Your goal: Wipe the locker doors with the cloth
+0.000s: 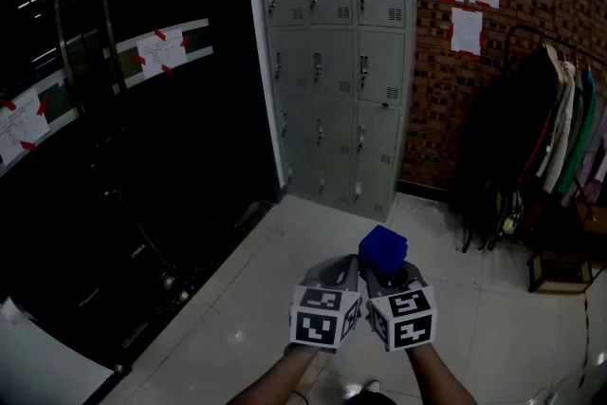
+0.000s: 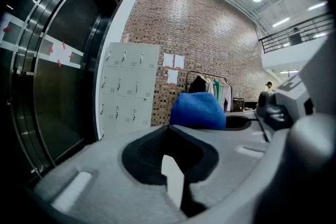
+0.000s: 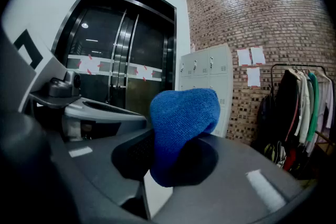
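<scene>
Head view is showing the approach step: right gripper point(image 1: 386, 266) is clamping the blue cloth point(image 1: 383, 248), left gripper point(image 1: 345, 272) is riding empty w/ jaws together, lockers point(image 1: 337, 71) are standing well apart, so next move prob. needs closing in.

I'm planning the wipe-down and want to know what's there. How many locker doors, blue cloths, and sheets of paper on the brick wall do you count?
Locker doors: 12 (3 columns of 4)
Blue cloth: 1
Paper sheets on the brick wall: 3
Total: 16
</scene>
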Available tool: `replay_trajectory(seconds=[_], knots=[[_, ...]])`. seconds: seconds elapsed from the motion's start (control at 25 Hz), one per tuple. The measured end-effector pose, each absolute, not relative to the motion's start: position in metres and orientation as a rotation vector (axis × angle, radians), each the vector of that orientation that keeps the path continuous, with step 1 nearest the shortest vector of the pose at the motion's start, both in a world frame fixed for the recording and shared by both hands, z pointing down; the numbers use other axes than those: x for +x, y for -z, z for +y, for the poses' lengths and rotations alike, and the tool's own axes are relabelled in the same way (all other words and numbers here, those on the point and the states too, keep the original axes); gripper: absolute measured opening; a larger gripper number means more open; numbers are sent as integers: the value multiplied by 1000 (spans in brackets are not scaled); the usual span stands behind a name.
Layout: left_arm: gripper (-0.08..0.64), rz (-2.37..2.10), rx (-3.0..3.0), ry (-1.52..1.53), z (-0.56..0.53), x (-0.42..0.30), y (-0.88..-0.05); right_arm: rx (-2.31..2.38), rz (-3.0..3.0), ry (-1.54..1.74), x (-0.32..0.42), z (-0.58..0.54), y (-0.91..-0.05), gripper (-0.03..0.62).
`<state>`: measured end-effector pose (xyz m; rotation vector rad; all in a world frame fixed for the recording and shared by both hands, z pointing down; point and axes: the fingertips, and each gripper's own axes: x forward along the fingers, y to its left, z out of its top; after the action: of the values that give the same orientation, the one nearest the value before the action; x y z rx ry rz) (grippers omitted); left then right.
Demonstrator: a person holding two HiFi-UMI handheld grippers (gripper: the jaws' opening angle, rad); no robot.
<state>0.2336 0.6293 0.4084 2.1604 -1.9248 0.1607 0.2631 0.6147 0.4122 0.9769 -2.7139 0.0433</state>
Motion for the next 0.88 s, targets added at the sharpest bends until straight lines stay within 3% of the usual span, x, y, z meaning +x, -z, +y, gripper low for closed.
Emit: replay_trajectory(seconds=[0.88], knots=[[0, -2030, 2179, -208, 288, 172, -363, 929, -2814, 3, 207, 272, -374, 69]])
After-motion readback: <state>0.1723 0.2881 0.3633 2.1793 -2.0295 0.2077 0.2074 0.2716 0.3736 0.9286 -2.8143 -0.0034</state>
